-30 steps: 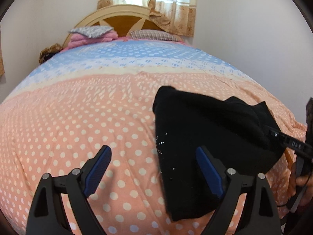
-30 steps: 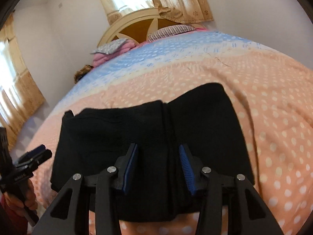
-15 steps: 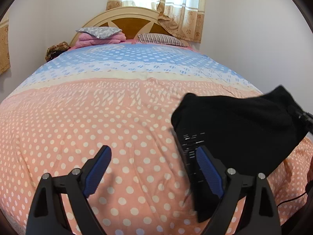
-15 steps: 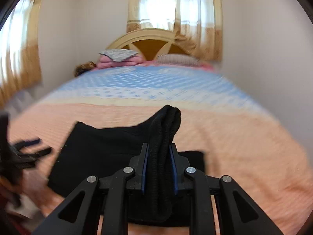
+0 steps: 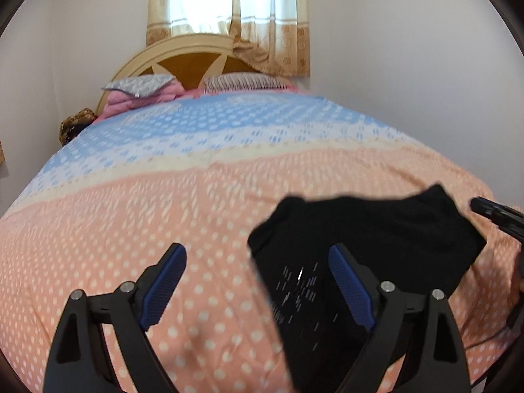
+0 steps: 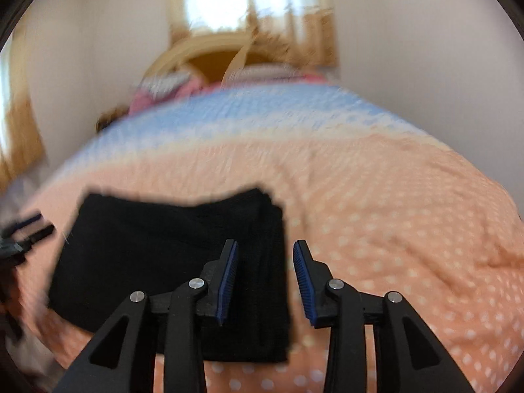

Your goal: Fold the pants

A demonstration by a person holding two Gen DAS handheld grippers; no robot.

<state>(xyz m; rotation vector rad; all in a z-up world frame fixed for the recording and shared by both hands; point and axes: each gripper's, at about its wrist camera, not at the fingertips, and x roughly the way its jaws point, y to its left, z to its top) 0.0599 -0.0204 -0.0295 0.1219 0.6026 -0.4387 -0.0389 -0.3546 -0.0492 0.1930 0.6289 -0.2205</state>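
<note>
Folded black knit pants [image 6: 170,262] lie on the peach polka-dot bedspread [image 6: 376,229], both tools free of them.

In the right wrist view the pants fill the lower left of the frame as a flat, stacked rectangle, its layered edge running between the blue pads of the right gripper [image 6: 265,281], whose jaws stand apart with nothing clamped. The left gripper [image 5: 258,291] is spread wide too; the pants sit at lower right of its frame, partly behind its right finger. The cloth looks soft, light and limp, likely to sag and shed layers, so a pinch through the whole stacked edge seems the safest hold. The right view is smeared by motion, the near edge of the pants is hidden behind the fingers, and the black weave swallows the fold lines.
</note>
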